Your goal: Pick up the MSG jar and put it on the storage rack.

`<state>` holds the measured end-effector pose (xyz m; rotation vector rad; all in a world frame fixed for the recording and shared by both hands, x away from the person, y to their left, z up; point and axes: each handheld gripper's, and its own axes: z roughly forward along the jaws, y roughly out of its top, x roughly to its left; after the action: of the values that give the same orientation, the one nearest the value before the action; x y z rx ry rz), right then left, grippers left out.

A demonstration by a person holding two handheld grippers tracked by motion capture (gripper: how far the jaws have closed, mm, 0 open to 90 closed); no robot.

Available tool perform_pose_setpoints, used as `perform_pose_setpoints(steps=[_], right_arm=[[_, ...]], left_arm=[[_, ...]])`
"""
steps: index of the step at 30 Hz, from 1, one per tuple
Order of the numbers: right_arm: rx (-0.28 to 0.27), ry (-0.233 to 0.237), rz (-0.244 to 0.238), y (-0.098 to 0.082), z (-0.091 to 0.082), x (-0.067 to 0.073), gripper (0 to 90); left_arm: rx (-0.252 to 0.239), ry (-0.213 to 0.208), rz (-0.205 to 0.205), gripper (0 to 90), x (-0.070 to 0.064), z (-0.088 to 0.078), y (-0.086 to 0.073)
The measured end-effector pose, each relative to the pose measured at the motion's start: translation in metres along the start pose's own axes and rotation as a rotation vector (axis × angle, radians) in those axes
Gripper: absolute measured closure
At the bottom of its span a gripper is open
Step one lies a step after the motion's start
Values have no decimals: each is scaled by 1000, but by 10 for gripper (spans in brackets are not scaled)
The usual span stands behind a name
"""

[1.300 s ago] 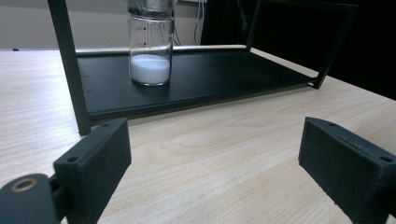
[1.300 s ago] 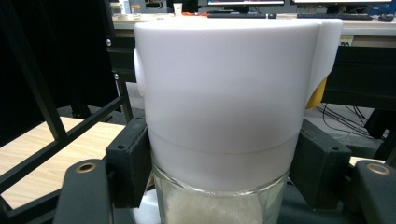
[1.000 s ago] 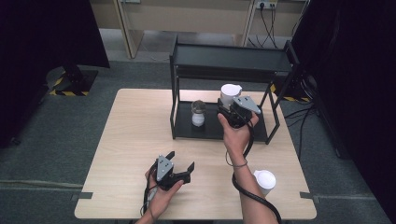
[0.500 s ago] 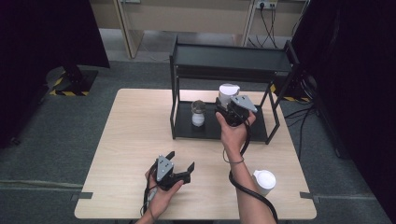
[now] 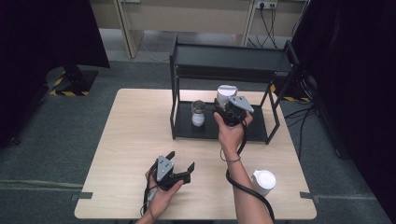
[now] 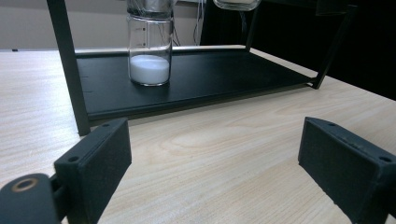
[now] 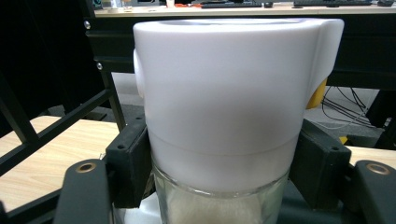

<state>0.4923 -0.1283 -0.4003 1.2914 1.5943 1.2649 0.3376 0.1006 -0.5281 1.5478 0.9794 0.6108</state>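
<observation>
Nearest the person, left gripper rests low over the worktop at the front edge, jaws wide apart with nothing between them, pointing toward the rack. A white-capped jar stands alone near the front right corner, well apart from both hands. Further back, right gripper is clamped on the capped jar, pads pressing where the white cap meets the glass; in the high view that jar sits at the black rack, over its lower shelf, right of the uncapped jar holding white powder. From the left gripper view the held jar's base looks clear of the shelf, so probably being carried, not set down. Risks, as a judgement: the grip is high on the cap, so if the cap is loose the glass body could swing or drop off. The rack's top shelf hangs close overhead, so lifting could knock the cap against it. Swinging left could bump the open jar and spill powder. The trailing cable could snag the front jar.
</observation>
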Motion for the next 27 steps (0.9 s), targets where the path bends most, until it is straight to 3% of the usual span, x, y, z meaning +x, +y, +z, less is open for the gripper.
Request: perform_pose_setpoints(steps=[27], right_arm=[[16, -25, 17, -12, 21, -6, 310]], left_arm=[[3, -1, 3, 90, -1, 0, 0]])
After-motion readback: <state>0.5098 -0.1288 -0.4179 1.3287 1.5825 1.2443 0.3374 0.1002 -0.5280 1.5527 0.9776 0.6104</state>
